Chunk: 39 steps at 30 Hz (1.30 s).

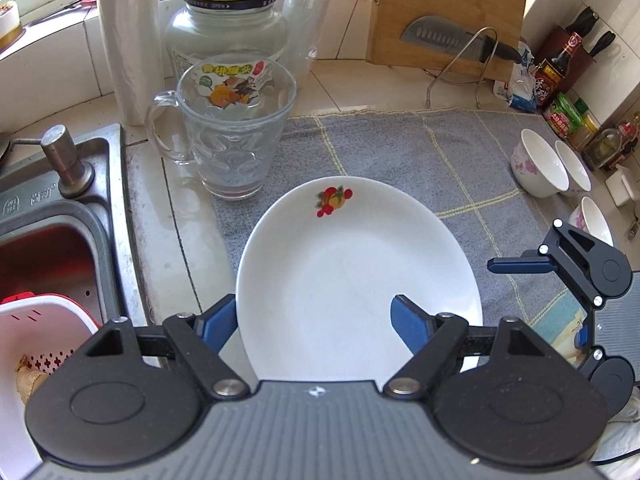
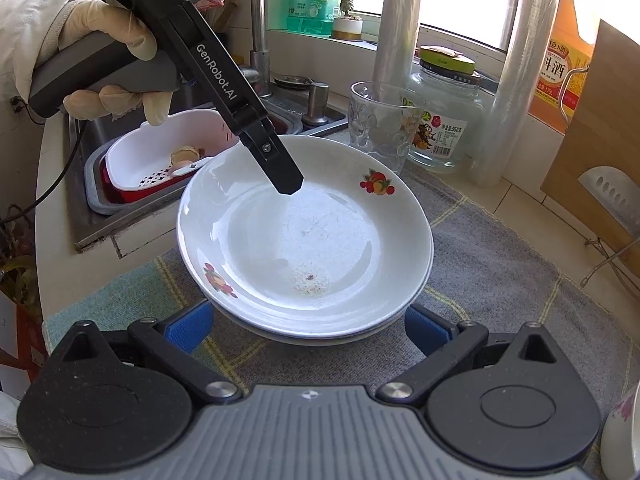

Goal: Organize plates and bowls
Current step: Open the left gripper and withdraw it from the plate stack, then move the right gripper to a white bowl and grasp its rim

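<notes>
Blue-padded fingers [image 1: 412,326] of the left gripper [image 1: 316,324] straddle the near-left rim of the top plate [image 1: 356,280], slightly parted with no pad clearly pressing. That plate sits stacked on another plate [image 2: 320,334] on the grey towel [image 1: 460,160] covering the table. To finish well, free the rim and lift straight off without shifting the stack. Steeply tilted down, the gloved left hand [image 2: 112,56] holds its handle; the right gripper [image 2: 308,334] waits open nearby.

Tiled kitchen counter [image 1: 352,92] beside a steel sink [image 1: 60,216]

A grey checked towel [image 1: 400,148] covers it, bearing stacked white plates [image 2: 304,240] and small bowls [image 1: 538,164]; a glass mug [image 1: 236,136], jar [image 1: 226,28] and wrap rolls [image 1: 128,36] stand behind.
</notes>
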Each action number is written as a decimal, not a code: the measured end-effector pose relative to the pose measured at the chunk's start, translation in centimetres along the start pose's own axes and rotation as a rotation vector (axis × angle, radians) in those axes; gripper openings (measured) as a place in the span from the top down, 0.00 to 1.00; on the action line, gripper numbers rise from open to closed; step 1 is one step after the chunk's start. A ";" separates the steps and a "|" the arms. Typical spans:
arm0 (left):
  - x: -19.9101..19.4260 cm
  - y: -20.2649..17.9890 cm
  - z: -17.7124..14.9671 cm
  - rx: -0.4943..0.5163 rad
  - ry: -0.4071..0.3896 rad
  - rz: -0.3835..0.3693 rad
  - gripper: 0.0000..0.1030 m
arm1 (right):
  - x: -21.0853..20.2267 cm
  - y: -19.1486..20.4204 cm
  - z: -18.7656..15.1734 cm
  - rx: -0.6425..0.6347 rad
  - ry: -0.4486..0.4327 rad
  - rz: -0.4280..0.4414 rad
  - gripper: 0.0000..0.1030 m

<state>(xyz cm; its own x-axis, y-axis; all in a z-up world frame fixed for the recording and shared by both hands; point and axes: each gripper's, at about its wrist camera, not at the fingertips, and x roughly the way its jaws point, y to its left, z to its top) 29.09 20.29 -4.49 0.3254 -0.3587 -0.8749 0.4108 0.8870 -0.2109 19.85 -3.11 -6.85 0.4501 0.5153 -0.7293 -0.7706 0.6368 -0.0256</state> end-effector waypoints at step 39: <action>4.3 -21.4 -2.1 0.243 -0.390 0.056 0.07 | -14.2 -12.6 -9.4 0.231 0.033 -0.389 0.00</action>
<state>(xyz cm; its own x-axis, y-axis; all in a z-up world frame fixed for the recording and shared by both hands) 19.90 0.44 -4.64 0.6301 -0.4360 -0.6425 0.5558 0.8311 -0.0189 18.92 -23.81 -2.63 0.6692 0.1961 -0.7168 -0.4240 0.8929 -0.1516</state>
